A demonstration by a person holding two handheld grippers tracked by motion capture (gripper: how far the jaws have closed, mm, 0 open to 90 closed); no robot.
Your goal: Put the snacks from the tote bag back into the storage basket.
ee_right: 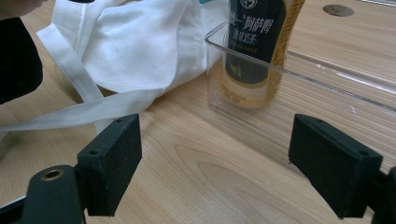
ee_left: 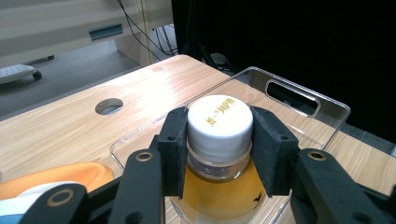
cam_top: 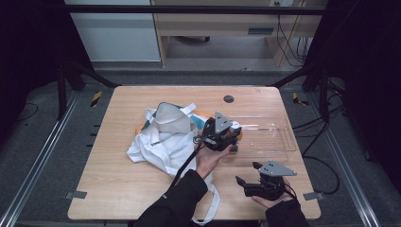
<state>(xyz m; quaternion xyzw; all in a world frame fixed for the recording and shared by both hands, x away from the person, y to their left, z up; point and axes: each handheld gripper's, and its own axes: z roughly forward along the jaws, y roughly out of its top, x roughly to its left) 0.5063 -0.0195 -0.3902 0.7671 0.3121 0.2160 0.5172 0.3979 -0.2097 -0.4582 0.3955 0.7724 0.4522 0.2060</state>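
Note:
A bottle of amber tea with a white cap stands upright in the near left corner of the clear plastic tray. My left gripper is shut on the bottle just under and around its cap. From above, that left gripper sits over the tray's left end. The bottle's dark and yellow label shows through the tray wall in the right gripper view. My right gripper is open and holds nothing, hovering low over the table near the front edge.
A white cloth bag with long straps lies left of the tray, with something orange under it. A round hole is in the tabletop behind the tray. The tray has a handle slot at its far end.

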